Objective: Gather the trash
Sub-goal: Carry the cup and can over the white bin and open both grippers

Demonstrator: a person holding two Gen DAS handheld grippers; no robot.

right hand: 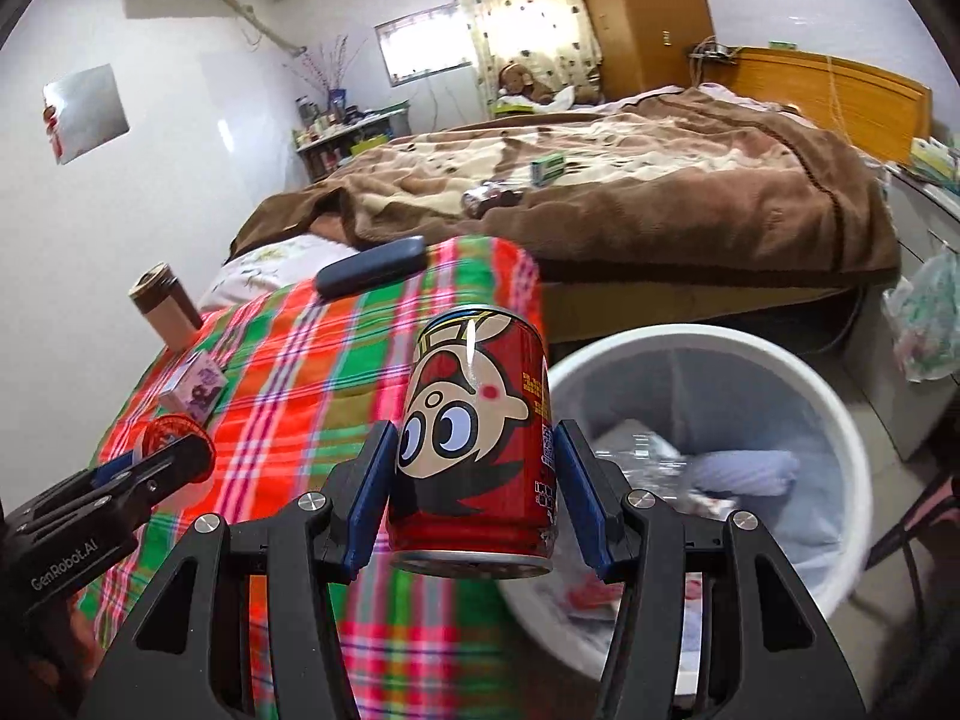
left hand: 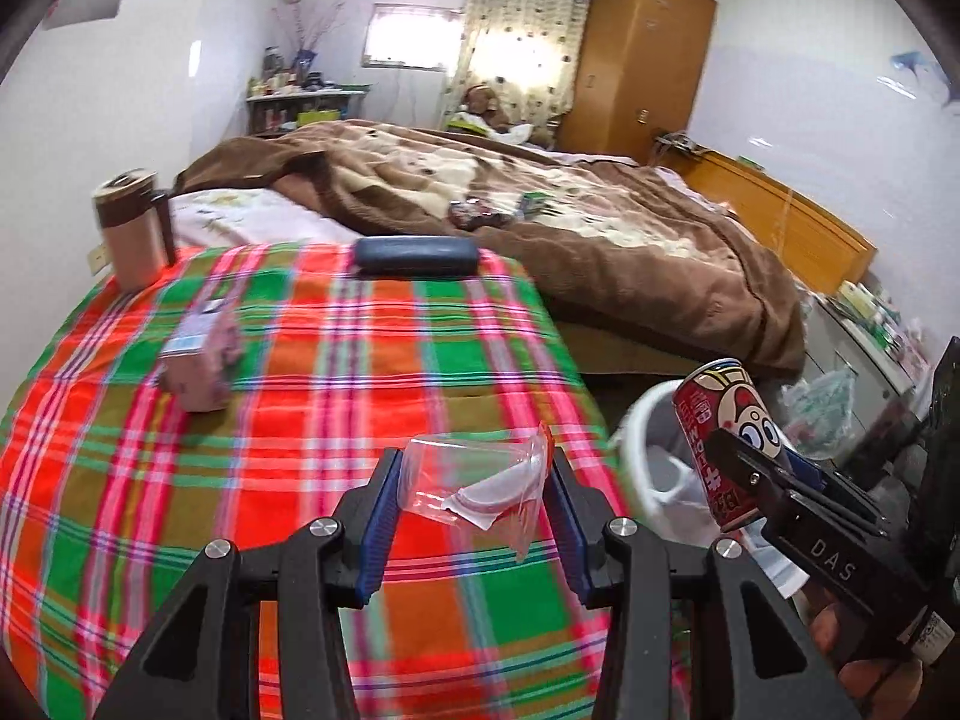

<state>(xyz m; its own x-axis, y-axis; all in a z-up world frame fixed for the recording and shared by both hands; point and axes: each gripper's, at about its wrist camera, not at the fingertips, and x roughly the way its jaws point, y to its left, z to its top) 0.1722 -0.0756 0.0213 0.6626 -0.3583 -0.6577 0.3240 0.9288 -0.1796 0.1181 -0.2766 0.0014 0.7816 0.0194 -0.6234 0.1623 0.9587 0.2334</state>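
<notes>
Left wrist view: left hand-held gripper (left hand: 474, 501) at lower centre, blue pads clamped on a clear plastic wrapper (left hand: 480, 483) with a red edge (crumpled, held above the plaid cloth). Plaid-covered counter (left hand: 180, 510) fills the lower left. On it: small pink carton (left hand: 201, 369) at mid left, tan travel mug (left hand: 132, 228) upright at upper left, dark blue case (left hand: 416, 256) lying flat at the far edge, upper centre. Right hand-held gripper (left hand: 774, 480) at lower right, clamped on a red cartoon can (left hand: 720, 420), tilted, above the white trash bin (left hand: 636, 438) just beside the counter. Bed with brown blanket (left hand: 600, 228) across the upper middle.

Right wrist view: right hand-held gripper (right hand: 474, 480) at lower centre, pads pressed on both sides of the red cartoon can (right hand: 474, 444), printed face upside down. White trash bin (right hand: 840, 420) at lower right, open, with crumpled trash inside (contents blurred). Left hand-held gripper (right hand: 180, 456) at lower left, over the plaid-covered counter (right hand: 300, 360); wrapper only partly seen there. Pink carton (right hand: 198, 390) and tan travel mug (right hand: 165, 306) at mid left, dark blue case (right hand: 372, 270) at centre above the can. Brown blanket (right hand: 660, 192) at upper right.
</notes>
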